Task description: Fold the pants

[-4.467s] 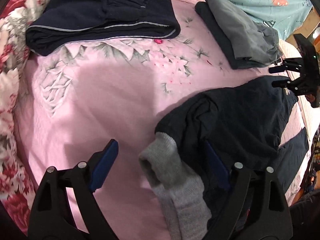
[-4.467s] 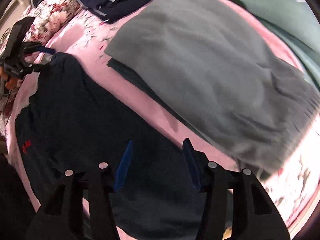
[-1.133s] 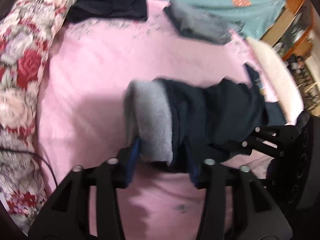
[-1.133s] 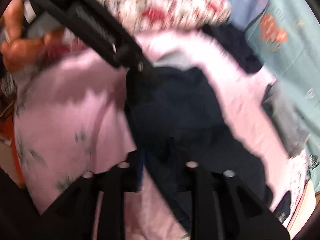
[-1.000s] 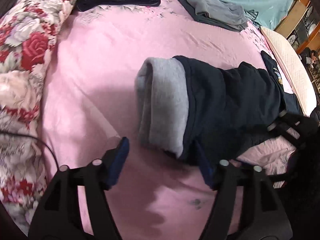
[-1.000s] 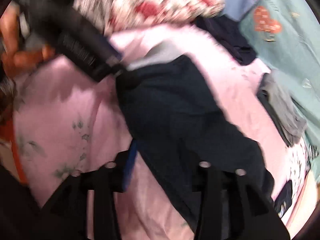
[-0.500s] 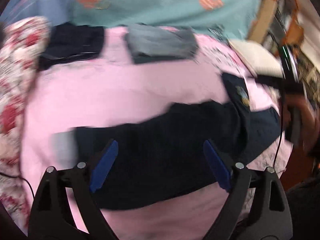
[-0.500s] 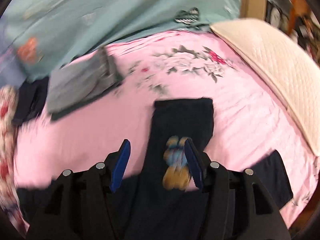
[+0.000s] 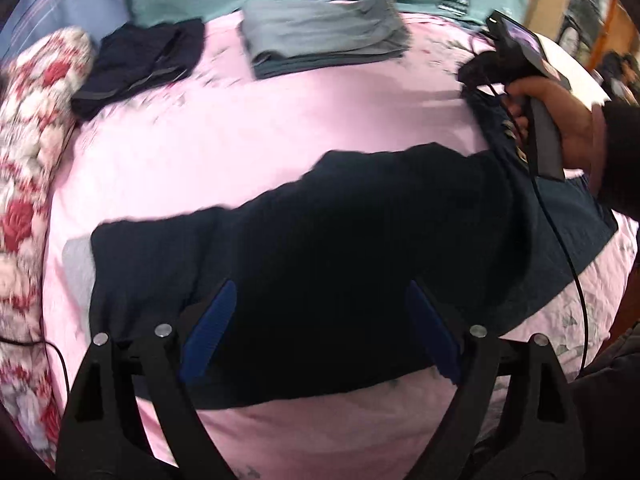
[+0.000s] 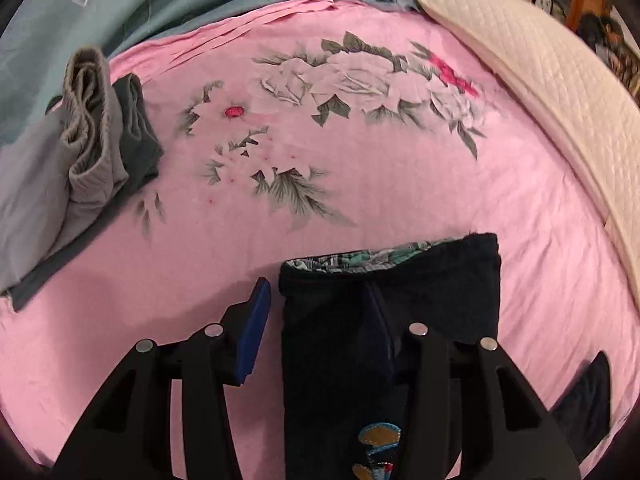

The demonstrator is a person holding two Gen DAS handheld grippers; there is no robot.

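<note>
Dark navy pants (image 9: 360,240) lie stretched across the pink bed sheet (image 9: 280,128), with a grey cuff (image 9: 76,256) at their left end. My left gripper (image 9: 320,296) hangs open and wide over the middle of them and grips nothing. In the right wrist view the waistband end (image 10: 400,280) shows a patterned lining and a sewn patch (image 10: 376,452). My right gripper (image 10: 316,312) is closing, with the waistband's left corner between its jaws; the left pad (image 10: 256,320) stands just off the cloth. A hand (image 9: 560,120) holds that gripper at the right.
Folded grey pants (image 9: 320,36) and a folded navy garment (image 9: 140,64) lie at the far side of the bed. A floral quilt (image 9: 28,120) runs along the left. A cream quilted pad (image 10: 540,100) borders the right. A black cable (image 9: 560,248) crosses the pants.
My left gripper let go of the grey cuff end, opened and slid right along the pants. My right gripper swung round to the waistband end, and the pants now lie stretched out.
</note>
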